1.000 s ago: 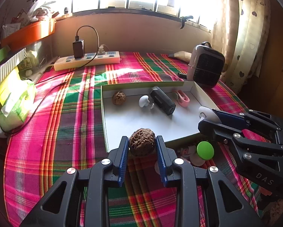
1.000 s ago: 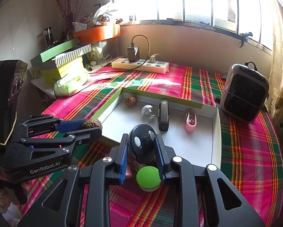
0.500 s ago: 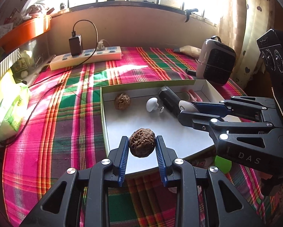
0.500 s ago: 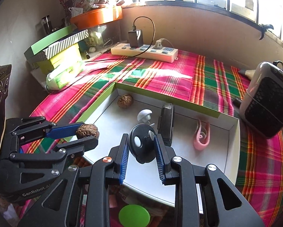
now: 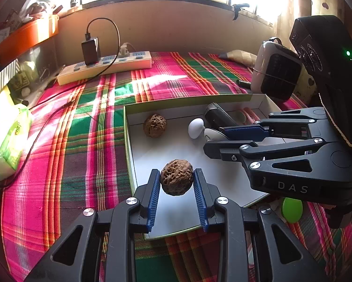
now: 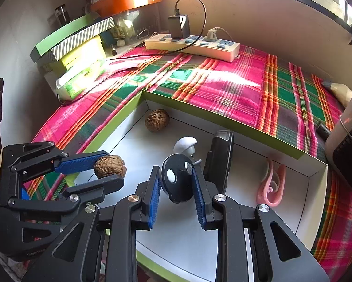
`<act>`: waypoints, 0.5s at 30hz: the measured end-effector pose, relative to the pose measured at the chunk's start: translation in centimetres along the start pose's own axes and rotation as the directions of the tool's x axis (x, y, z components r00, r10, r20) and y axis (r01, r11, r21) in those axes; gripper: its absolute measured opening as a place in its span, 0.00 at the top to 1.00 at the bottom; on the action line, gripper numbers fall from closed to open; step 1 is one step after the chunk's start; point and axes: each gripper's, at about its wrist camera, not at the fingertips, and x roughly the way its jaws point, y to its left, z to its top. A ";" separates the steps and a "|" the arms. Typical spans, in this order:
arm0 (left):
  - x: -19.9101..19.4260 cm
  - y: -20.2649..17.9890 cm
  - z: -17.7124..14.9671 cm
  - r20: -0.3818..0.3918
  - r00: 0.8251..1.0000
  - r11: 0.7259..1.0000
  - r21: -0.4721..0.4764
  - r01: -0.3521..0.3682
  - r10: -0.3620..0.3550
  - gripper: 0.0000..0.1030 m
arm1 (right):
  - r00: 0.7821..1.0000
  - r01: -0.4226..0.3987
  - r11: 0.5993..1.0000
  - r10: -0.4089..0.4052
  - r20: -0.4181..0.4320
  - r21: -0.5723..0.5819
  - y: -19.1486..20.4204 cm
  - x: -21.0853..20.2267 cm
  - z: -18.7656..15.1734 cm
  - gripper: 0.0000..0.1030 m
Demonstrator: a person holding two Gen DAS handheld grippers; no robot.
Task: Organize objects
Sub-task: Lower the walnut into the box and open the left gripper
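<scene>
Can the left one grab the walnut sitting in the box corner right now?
Probably not yet: the left hand-held gripper is already shut on another walnut. The corner walnut itself lies uncovered in the box.

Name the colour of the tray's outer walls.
Lime green tray, white inside; clearest in the right wrist view.

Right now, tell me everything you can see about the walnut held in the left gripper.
The brown, deeply wrinkled round walnut looks like a hard, dry, whole shell with pitted ridges. It is pinched between the blue ribbed fingers of the left gripper, one pad on each side, and touches nothing else. It hangs above the white floor of the green-edged shallow cardboard box, near the box's front left part. A second, similar walnut lies in the box's far left corner.
</scene>
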 end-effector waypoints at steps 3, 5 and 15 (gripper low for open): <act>0.2 -0.1 0.2 0.000 1.000 1.000 0.012 -0.007 0.007 0.74 | 1.000 0.014 1.000 -0.014 0.000 -0.014 0.1 0.3 0.3 0.73; 0.3 0.0 0.4 0.000 1.000 1.000 0.010 -0.005 0.005 0.74 | 0.999 0.046 0.998 -0.046 0.002 -0.040 0.5 0.4 0.4 0.73; 0.7 -0.2 0.8 -0.003 1.000 1.000 0.027 -0.015 0.015 0.74 | 0.991 0.133 0.983 -0.131 0.021 -0.129 1.7 1.1 0.4 0.73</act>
